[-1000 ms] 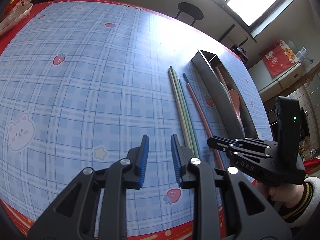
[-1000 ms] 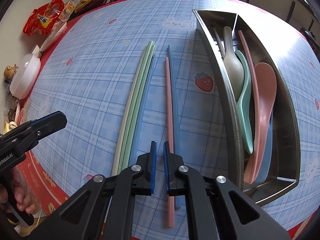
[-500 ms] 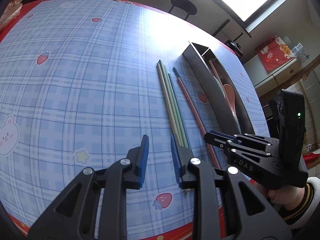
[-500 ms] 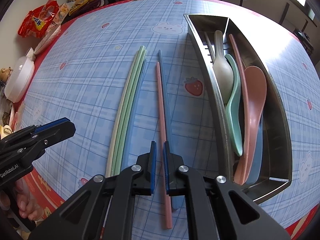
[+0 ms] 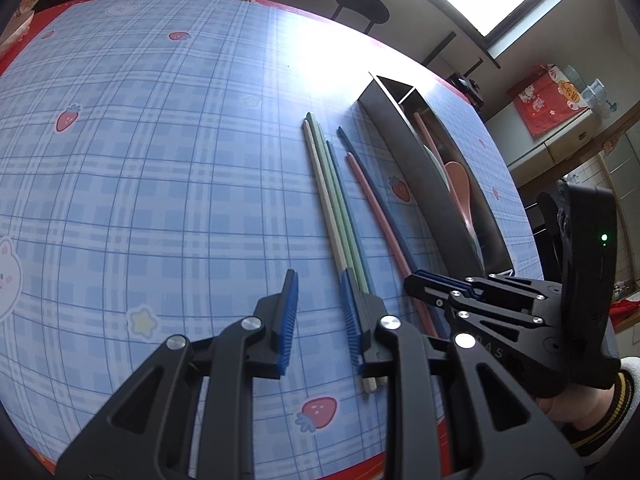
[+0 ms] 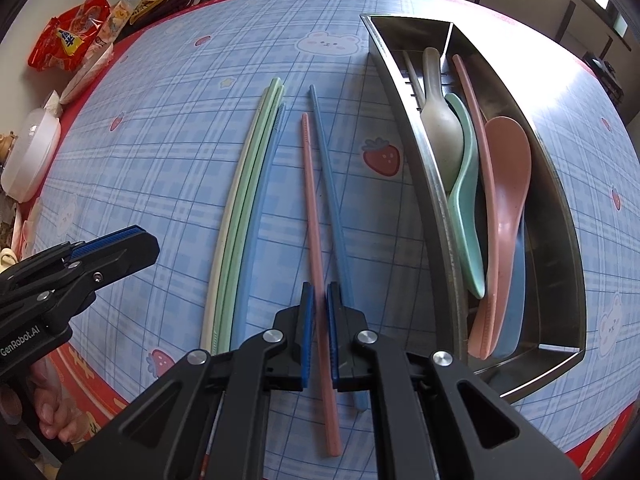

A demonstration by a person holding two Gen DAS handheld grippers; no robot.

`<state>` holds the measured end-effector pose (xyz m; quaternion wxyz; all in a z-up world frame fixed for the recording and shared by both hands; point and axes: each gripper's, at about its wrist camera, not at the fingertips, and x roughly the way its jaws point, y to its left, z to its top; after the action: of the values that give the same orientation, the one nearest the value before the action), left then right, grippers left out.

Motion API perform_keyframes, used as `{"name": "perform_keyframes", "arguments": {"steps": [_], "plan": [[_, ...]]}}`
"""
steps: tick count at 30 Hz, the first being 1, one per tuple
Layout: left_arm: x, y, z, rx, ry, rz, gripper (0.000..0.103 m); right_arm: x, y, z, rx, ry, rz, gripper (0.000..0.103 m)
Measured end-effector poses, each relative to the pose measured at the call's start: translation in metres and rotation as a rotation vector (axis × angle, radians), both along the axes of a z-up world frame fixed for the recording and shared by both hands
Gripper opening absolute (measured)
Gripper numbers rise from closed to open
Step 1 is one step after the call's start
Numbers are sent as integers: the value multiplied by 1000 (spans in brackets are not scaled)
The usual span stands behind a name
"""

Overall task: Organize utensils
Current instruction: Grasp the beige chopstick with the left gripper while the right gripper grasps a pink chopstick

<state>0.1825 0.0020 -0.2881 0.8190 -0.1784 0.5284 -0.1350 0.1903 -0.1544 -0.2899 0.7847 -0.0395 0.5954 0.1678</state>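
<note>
Sliding in toward the chopsticks since a second ago, the left hand-held gripper now has its right finger over the near ends of the pale bundle, where it stood clear of them before; the right one has kept its place. The left hand-held gripper's jaws stand released, with only tablecloth in the gap between them. The right hand-held gripper is clenched nearly closed around the pink chopstick; the pads flank it near its lower third, though whether they truly pinch it I cannot tell.

Just beside the pink one lies the blue chopstick, and further left the bundle of cream and green chopsticks with a wide light-blue piece against it, all flat on the surface. The steel tray stands to the right, already holding spoons and another pink stick.

The risk, as I judge it: a grip so far from the middle lets the long stick droop or swing on lifting, clip the tray wall, or drag the blue neighbour along.

Only the right wrist view shows the tray's contents and divider plainly; only the left wrist view shows the right hand-held gripper from outside, with a sleeve cuff behind it.
</note>
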Motion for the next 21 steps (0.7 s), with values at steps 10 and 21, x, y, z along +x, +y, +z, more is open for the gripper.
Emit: {"name": "perform_keyframes", "arguments": {"steps": [10,21], "plan": [[28,-30,-11,116,3,-50,23,-5,-12,1,31,-8,6,7],[32,-48,-17,227,-38,-99,23,-6,-18,2,61,-6,6,7]]}}
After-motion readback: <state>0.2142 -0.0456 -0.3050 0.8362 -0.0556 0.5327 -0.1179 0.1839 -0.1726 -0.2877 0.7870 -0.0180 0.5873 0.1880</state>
